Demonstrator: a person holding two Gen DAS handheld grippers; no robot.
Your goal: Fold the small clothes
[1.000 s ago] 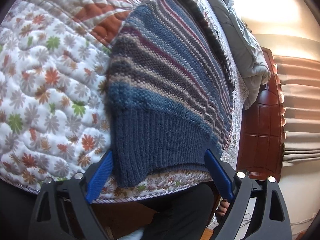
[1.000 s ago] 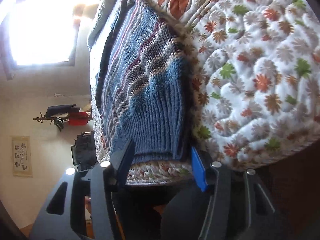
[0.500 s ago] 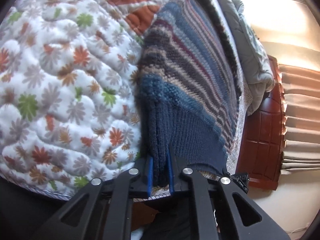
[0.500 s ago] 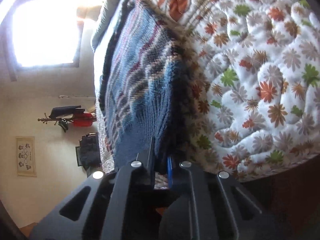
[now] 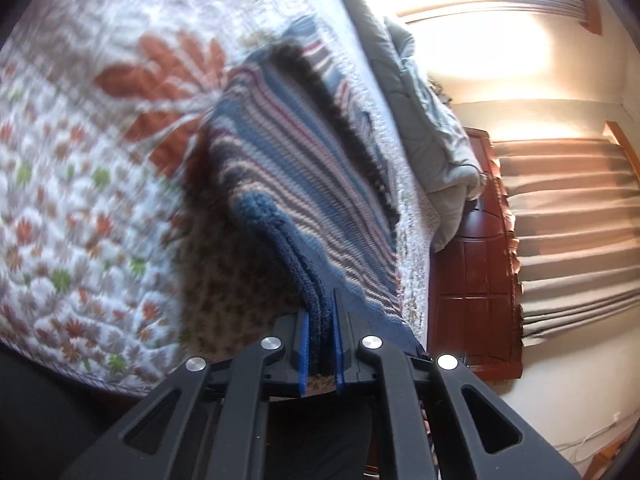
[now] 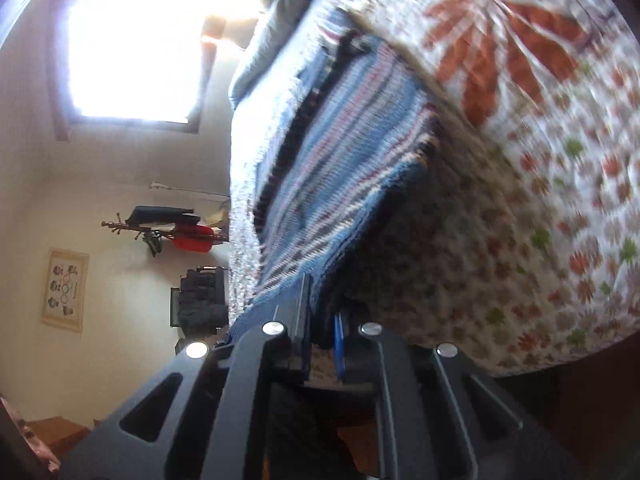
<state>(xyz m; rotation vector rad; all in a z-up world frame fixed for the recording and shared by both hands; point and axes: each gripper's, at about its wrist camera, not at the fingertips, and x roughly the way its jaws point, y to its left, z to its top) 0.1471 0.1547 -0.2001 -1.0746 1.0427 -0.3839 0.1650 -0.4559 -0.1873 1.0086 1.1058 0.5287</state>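
Now both grippers clamp the ribbed hem of a striped blue sweater (image 5: 288, 184) lifted off the floral quilt (image 5: 72, 184). Left gripper (image 5: 320, 344) at lower centre; curtains (image 5: 568, 240) fill its right. Right gripper (image 6: 322, 340) view alone shows a window (image 6: 132, 48) upper left.

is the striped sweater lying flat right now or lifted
Lifted at its hem: both the left gripper and right gripper pinch the sweater, shadow beneath.

1. The black two-finger right gripper (image 6: 322, 336) pinches the ribbed hem of the blue striped knitted sweater (image 6: 340, 184).
2. The hem is lifted above the white floral quilted bedspread (image 6: 560, 200).
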